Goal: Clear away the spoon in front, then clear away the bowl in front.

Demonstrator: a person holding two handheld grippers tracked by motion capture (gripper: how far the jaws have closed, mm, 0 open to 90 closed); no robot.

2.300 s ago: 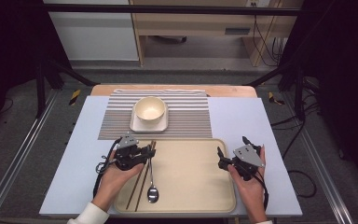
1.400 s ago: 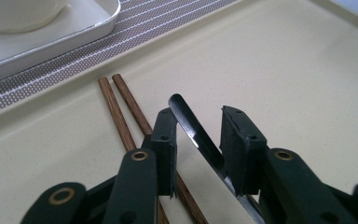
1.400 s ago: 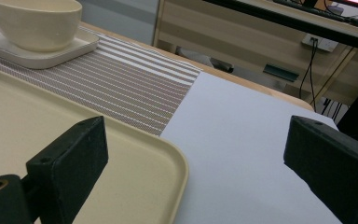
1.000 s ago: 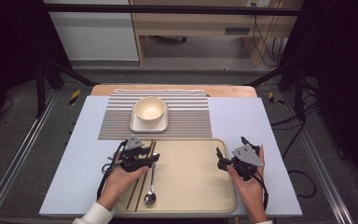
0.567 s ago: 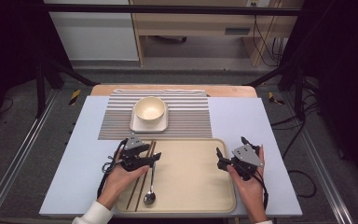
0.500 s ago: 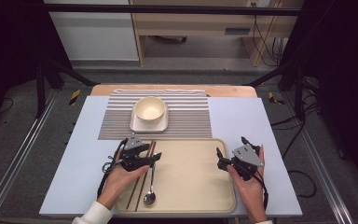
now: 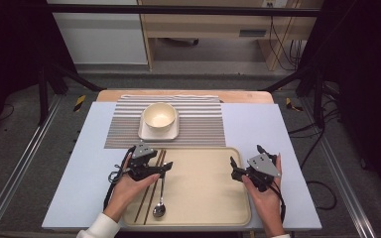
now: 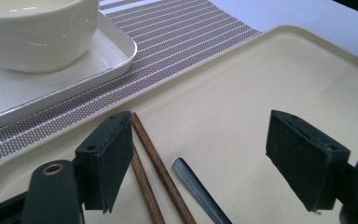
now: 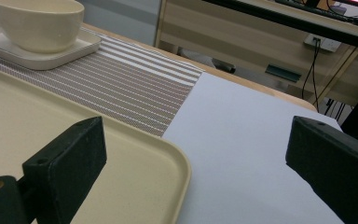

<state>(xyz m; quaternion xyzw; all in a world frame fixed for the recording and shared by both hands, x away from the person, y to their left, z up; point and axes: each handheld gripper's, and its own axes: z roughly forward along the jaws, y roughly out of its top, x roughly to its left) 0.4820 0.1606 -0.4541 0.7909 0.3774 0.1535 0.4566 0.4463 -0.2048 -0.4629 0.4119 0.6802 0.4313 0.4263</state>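
A pale blue mat (image 7: pixel 258 134) covers a wooden table, with dark floor and a light wooden bench behind it. On the mat lie a brown-and-white striped woven placemat (image 7: pixel 198 124) and, nearer the person, a cream rectangular plastic tray (image 7: pixel 203 188).

The left gripper (image 7: pixel 166 166) hangs low over the tray's left part. Its jaws have just been opening and now stand wide apart, pressing on nothing. In the left gripper view, the pair of dark brown wooden chopsticks (image 8: pixel 156 163) lies on the tray just inside the left-hand jaw, close against its pad, and the thin steel spoon (image 8: pixel 198 189) has its handle tip in the gap between the jaws, nearer the chopsticks. Beyond the jaws, a cream ceramic bowl (image 8: pixel 37 32) sits on a white square plate (image 8: pixel 74 65) on the placemat.

The right gripper (image 7: pixel 234 168) hovers over the tray's right edge, jaws spread wide and empty, well apart from the cutlery.
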